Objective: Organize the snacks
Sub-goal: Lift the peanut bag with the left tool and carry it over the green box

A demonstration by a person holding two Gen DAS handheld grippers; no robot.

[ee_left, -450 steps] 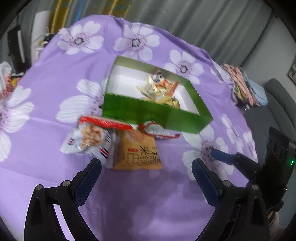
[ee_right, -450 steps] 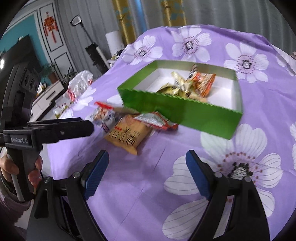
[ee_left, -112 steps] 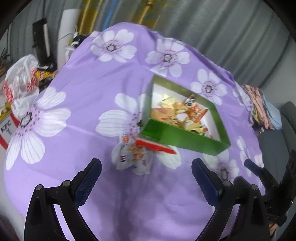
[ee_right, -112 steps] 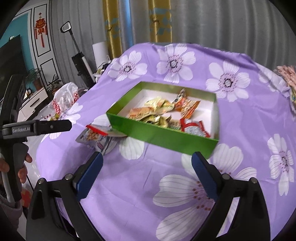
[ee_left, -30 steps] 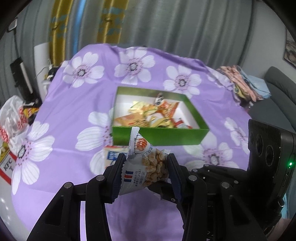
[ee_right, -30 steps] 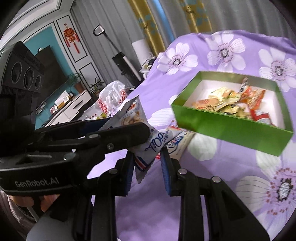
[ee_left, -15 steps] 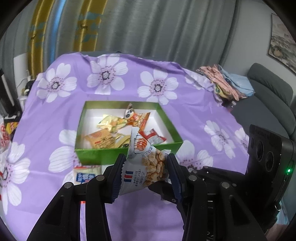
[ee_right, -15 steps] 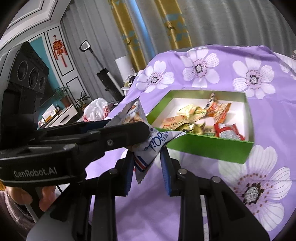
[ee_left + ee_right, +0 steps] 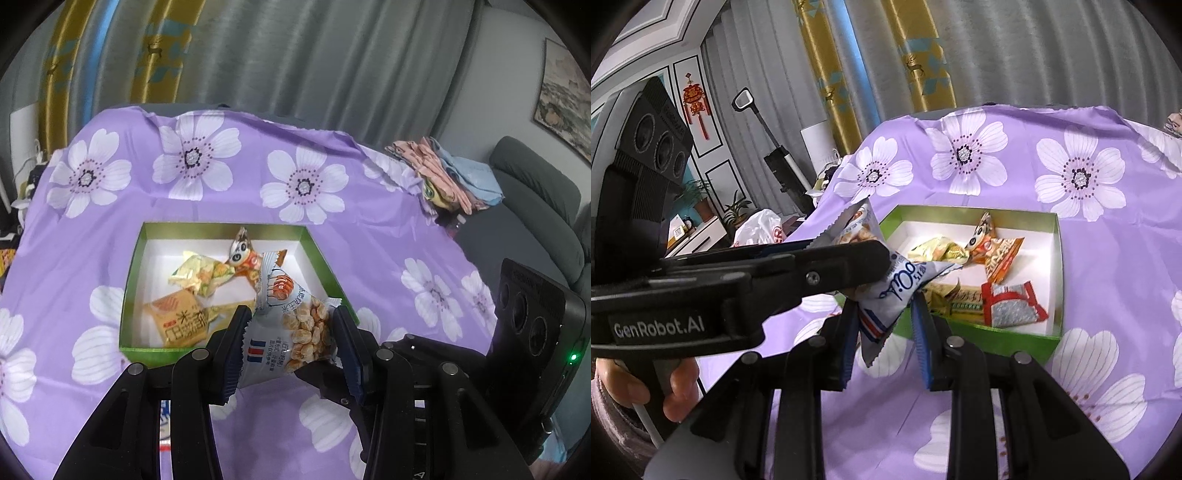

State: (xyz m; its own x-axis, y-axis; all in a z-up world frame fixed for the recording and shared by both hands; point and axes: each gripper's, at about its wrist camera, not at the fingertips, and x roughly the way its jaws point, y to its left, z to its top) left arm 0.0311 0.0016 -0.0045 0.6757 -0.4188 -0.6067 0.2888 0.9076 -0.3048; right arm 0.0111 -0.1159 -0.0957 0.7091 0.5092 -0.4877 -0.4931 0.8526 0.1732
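A white bag of peanuts (image 9: 291, 325) with a blue and red stripe hangs in the air over the near edge of the green box (image 9: 130, 280). My left gripper (image 9: 290, 332) is shut on its sides. In the right wrist view the same peanut bag (image 9: 890, 291) is also pinched between the pads of my right gripper (image 9: 884, 325), which comes in from the right beside the left one. Inside the green box (image 9: 1057, 236) lie several snack packets, among them an orange one (image 9: 181, 321) and a red and silver one (image 9: 1012, 302).
A purple tablecloth (image 9: 229, 192) with white flowers covers the table. One blue and white packet (image 9: 164, 417) lies on the cloth in front of the box, mostly hidden by my left gripper. Folded cloths (image 9: 454, 177) sit at the far right edge. A sofa (image 9: 535, 206) stands to the right.
Both grippers carried the peanut bag forward and upward, from in front of the box to over its near edge. The grip on the bag is unchanged.
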